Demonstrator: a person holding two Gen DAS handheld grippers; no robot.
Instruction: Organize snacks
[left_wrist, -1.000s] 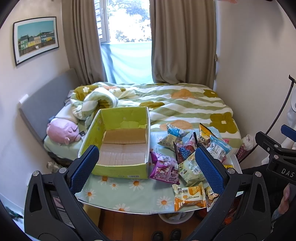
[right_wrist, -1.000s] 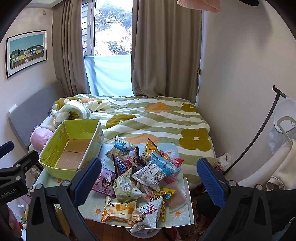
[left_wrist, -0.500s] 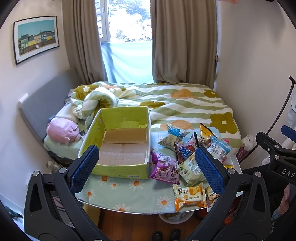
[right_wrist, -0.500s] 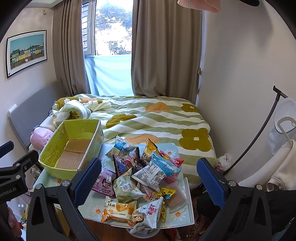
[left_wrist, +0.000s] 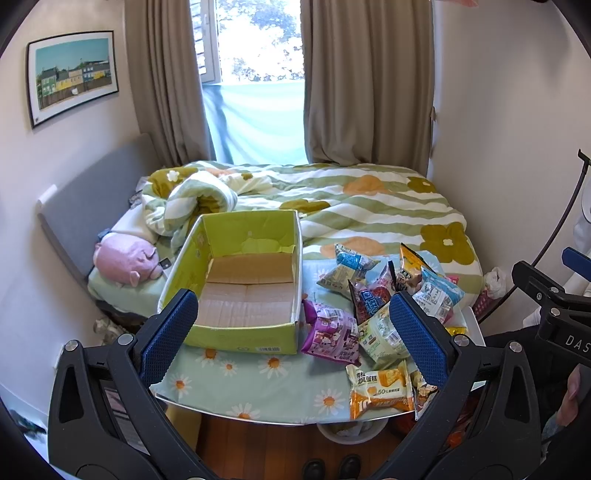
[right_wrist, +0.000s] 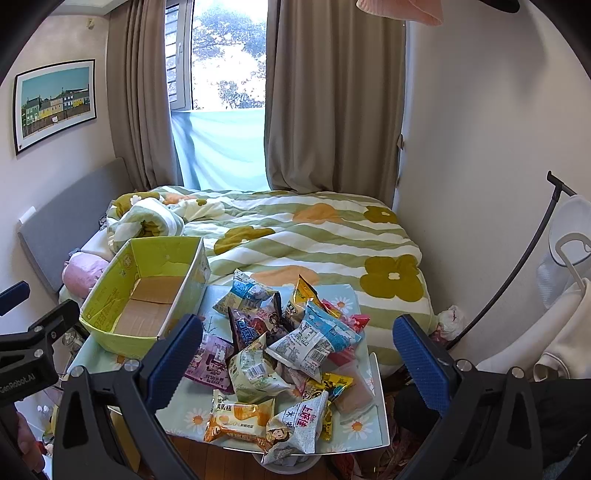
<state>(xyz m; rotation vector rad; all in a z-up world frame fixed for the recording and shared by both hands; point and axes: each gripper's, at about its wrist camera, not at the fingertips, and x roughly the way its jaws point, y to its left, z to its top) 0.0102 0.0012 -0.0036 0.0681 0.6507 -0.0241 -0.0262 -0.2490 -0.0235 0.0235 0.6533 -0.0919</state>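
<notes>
An empty green cardboard box (left_wrist: 243, 295) (right_wrist: 147, 291) stands on the left of a small table with a daisy cloth (left_wrist: 258, 384) (right_wrist: 354, 428). To its right lies a heap of snack packets (left_wrist: 380, 306) (right_wrist: 291, 343), among them a purple one (left_wrist: 330, 334) and an orange cake packet (left_wrist: 380, 387) (right_wrist: 240, 421) at the front edge. My left gripper (left_wrist: 291, 336) hovers open above the table's near edge, nothing between its fingers. My right gripper (right_wrist: 295, 354) is open too, held high over the snack heap.
A bed with a flowered quilt (left_wrist: 369, 206) fills the space behind the table, with a pink plush pig (left_wrist: 122, 258) at its left. White walls close in on both sides. A black stand (right_wrist: 517, 266) and white clothing (right_wrist: 561, 332) are at the right.
</notes>
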